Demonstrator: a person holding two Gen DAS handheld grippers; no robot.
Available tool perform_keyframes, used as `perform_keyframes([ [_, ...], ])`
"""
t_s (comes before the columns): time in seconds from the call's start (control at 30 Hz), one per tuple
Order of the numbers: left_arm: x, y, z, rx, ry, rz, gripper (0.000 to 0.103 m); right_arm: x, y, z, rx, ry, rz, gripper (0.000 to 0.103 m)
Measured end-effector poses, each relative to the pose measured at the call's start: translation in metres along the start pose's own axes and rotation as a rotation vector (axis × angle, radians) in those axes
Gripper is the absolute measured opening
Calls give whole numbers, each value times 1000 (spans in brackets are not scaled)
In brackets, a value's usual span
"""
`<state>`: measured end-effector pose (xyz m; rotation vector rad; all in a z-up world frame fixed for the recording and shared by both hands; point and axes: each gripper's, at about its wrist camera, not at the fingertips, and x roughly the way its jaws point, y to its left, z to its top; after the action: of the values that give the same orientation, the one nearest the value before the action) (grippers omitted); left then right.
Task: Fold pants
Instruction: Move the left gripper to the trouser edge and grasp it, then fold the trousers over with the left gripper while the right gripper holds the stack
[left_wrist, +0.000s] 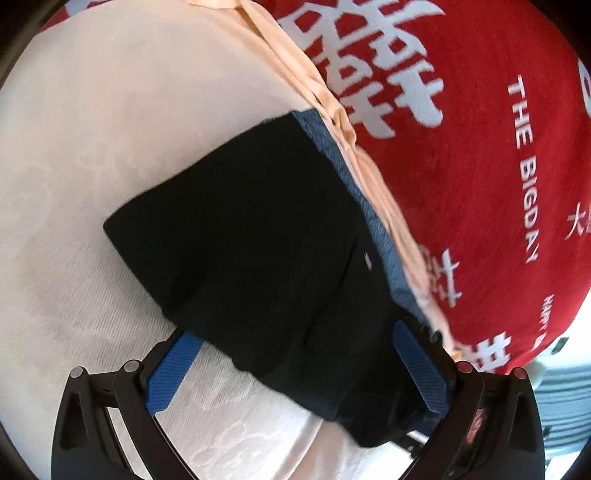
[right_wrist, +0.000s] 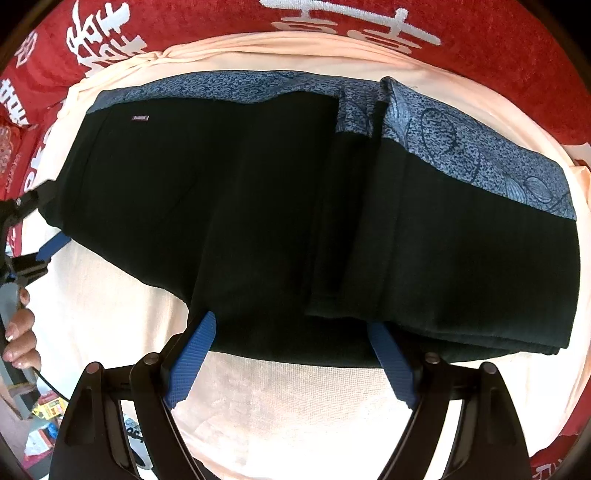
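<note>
In the left wrist view, the black pants (left_wrist: 251, 229) are lying folded into a thick rectangular bundle on a cream sheet (left_wrist: 92, 147) whose weave is showing a faint pale pattern. A band of speckled blue fabric (left_wrist: 369, 206) is running along the bundle's far edge, and a tiny label (left_wrist: 368, 258) is sitting just inside that band. The left gripper (left_wrist: 299, 354) is standing with its jaws spread wide, its ribbed blue pads (left_wrist: 173, 373) reaching to either side of the bundle's near end, with the cloth lying across the gap between them; whether the pads are pressing the cloth cannot be told. Beyond the bunched peach edge of the sheet, a fuzzy red blanket (left_wrist: 480, 166) with white lettering is filling the right side. In the right wrist view, the pants (right_wrist: 258, 221) are stretching across the sheet (right_wrist: 277, 406) from left to right, a folded layer resting on top at the right, and the blue band (right_wrist: 461, 147) there is showing curling line drawings. The right gripper (right_wrist: 291, 354) is also gaping wide, its blue pads (right_wrist: 192, 362) meeting the bundle's near edge. At the far left a hand (right_wrist: 20, 332) is gripping the left gripper's handle, one blue pad (right_wrist: 53, 245) touching the pants' end. The red blanket (right_wrist: 221, 18) is ringing the sheet.
</note>
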<state>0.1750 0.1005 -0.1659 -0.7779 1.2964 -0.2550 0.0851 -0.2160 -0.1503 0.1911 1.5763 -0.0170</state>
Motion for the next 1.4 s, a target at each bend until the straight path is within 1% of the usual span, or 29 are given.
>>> perform_keyframes([
  [0.1, 2, 2, 5, -34, -16, -10, 103, 0, 0, -1, -2, 0, -3, 87],
  [0.17, 0, -5, 6, -43, -19, -14, 103, 0, 1, 1, -4, -3, -4, 87],
  [0.2, -3, -10, 6, -34, -23, -28, 103, 0, 1, 1, -5, -6, -3, 87],
  [0.27, -7, -20, 6, 3, -37, -30, 103, 1, 2, 0, -4, -8, -2, 87],
  [0.33, -1, -20, 9, 13, -29, -2, 103, 1, 4, -1, -6, -8, 0, 87],
  [0.37, 5, -14, 12, -7, -13, 23, 103, 1, 3, -1, -9, -8, 1, 87],
  [0.4, 10, -7, 14, -29, -2, 31, 103, 1, 3, -2, -9, -9, 2, 87],
  [0.43, 11, -5, 15, -42, -13, 24, 103, 0, 2, -4, -9, -11, 2, 87],
  [0.47, 10, -6, 16, -47, -28, 31, 103, 0, 3, -5, -9, -11, 2, 87],
  [0.5, 11, -10, 16, -43, -25, 56, 101, 0, 3, -5, -10, -12, 0, 87],
  [0.53, 11, -14, 15, -29, -34, 98, 92, -1, 3, -5, -12, -13, -2, 87],
  [0.57, 12, -20, 14, 0, -49, 163, 85, -1, 4, -6, -14, -13, -3, 87],
  [0.63, 13, -31, 11, 86, -61, 273, 42, -3, 5, -7, -22, -8, -4, 87],
  [0.67, 13, -38, 9, 147, -62, 319, 41, -5, 5, -6, -25, -5, -4, 87],
  [0.73, 11, -54, 1, 267, -82, 378, 37, -14, 4, -5, -18, -1, 5, 87],
  [0.83, 11, -92, -22, 540, -147, 507, 36, -44, 2, -5, -7, -45, 65, 87],
  [0.87, 11, -103, -31, 610, -169, 534, 36, -53, 1, -3, -3, -58, 81, 87],
  [0.93, 10, -117, -45, 707, -199, 576, 36, -74, -2, 9, 9, -82, 133, 87],
  [1.07, 12, -134, -61, 849, -227, 631, 36, -100, 5, 52, 16, -88, 262, 87],
  [1.13, 13, -138, -65, 897, -235, 645, 36, -105, 20, 84, -8, -71, 338, 87],
  [1.17, 14, -141, -65, 915, -237, 649, 36, -106, 35, 104, -30, -41, 385, 87],
  [1.2, 16, -142, -66, 922, -238, 651, 36, -104, 48, 119, -44, -19, 414, 87],
  [1.27, 12, -138, -66, 929, -235, 652, 36, -100, 92, 147, -107, 43, 469, 87],
  [1.33, 9, -140, -67, 925, -234, 651, 36, -94, 126, 165, -181, 81, 476, 87],
  [1.4, 10, -140, -67, 923, -236, 648, 36, -84, 169, 178, -267, 131, 449, 87],
])
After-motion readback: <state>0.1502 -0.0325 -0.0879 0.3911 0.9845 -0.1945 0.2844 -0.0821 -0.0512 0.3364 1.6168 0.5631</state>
